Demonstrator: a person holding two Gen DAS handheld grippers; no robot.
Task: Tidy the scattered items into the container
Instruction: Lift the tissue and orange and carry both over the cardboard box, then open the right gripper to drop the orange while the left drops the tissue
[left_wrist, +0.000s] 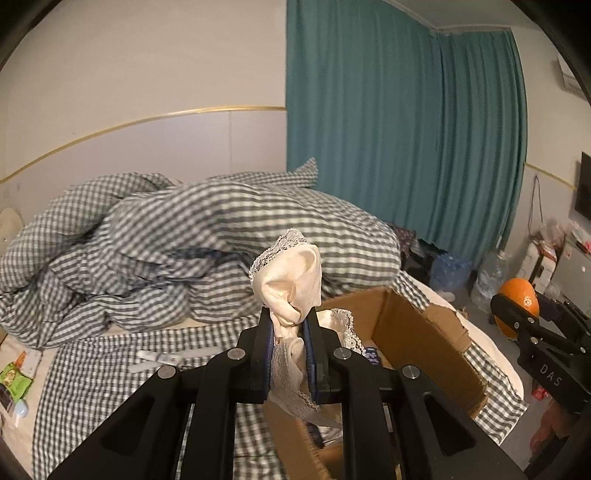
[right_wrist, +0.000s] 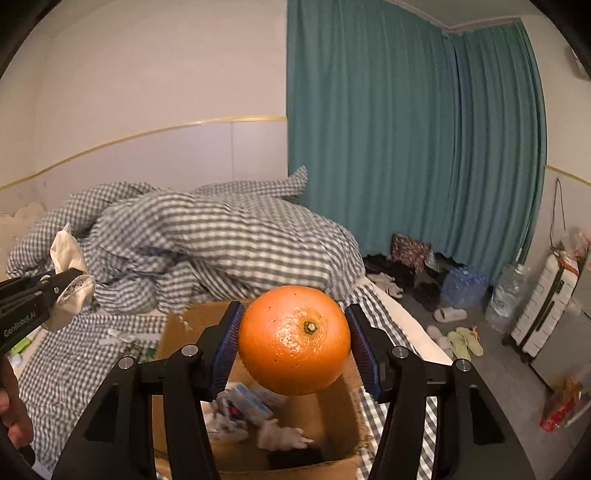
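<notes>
A bed (right_wrist: 55, 369) covered in a grey-and-white checked sheet is carrying the open brown cardboard box (right_wrist: 332, 410), the landmark here. Beyond the box, a rumpled grey-and-white checked duvet (left_wrist: 155, 254) is lying heaped on the bed, and past the duvet a teal pleated curtain (right_wrist: 388, 122) is hanging. Inside the box, crumpled white cloth pieces (right_wrist: 280, 435) and a pale blue packet (right_wrist: 251, 400) are lying on its floor.

Above the box opening, the right gripper (right_wrist: 294, 341) is holding a round orange fruit (right_wrist: 294, 339), its blue-padded fingers (right_wrist: 226, 347) pressing on either side of it. To the left of the box, the left gripper (left_wrist: 289, 332) is gripping a cream lace-trimmed cloth (left_wrist: 291, 280); its fingers (left_wrist: 266, 354) are nearly together, clamped on the bunched fabric, which is sticking up above them and trailing below. Left of the box, a green snack packet (left_wrist: 14, 378) is lying at the bed's edge.
</notes>
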